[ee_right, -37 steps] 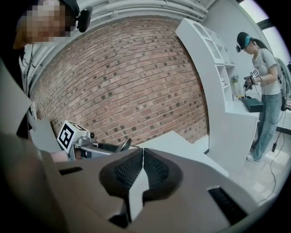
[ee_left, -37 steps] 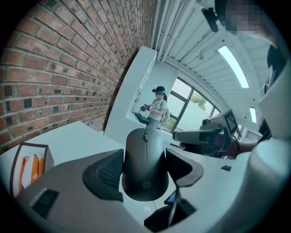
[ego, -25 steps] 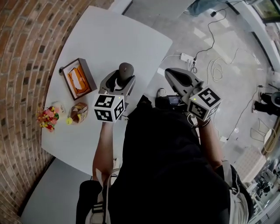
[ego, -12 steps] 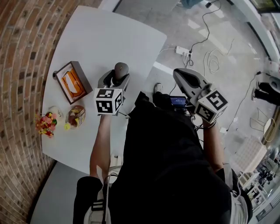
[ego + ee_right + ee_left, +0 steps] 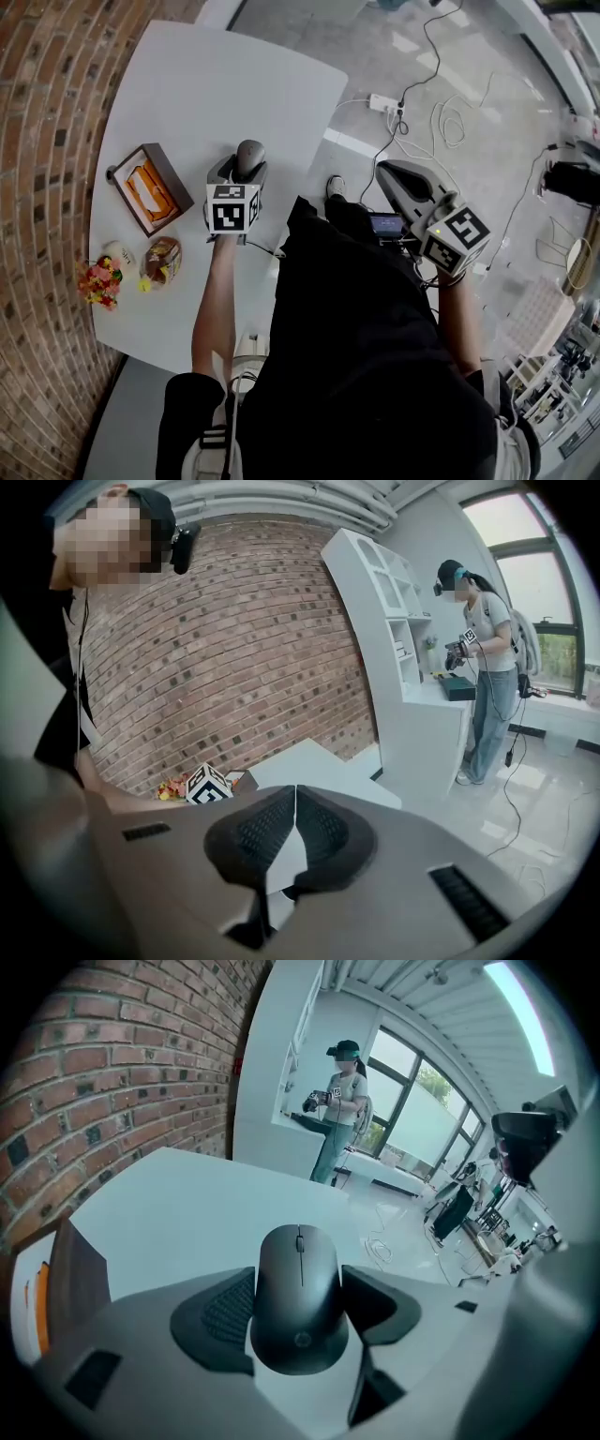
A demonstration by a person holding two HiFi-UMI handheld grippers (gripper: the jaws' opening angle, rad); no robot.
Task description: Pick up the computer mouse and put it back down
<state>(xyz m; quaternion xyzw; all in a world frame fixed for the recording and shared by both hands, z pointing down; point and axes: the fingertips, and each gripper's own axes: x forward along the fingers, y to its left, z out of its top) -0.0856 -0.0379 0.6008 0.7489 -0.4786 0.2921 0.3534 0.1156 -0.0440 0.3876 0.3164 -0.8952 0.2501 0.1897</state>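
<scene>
R tool (image 5: 295, 803) jaws together, brick wall (image 5: 234, 649) behind.

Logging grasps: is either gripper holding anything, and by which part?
The left gripper clamps the computer mouse by its two sides, near the rear. The right gripper is shut, empty.

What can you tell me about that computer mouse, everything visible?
The computer mouse is a smooth, rounded oval in matte black, plastic by the look, with a scroll wheel in the seam between its two buttons and a small round logo near its rear. No cable shows. Its nose points away from the person, and it is clamped at its sides between the ribbed pads of the left tool, above the white table. Whether its underside touches the table cannot be told.
</scene>
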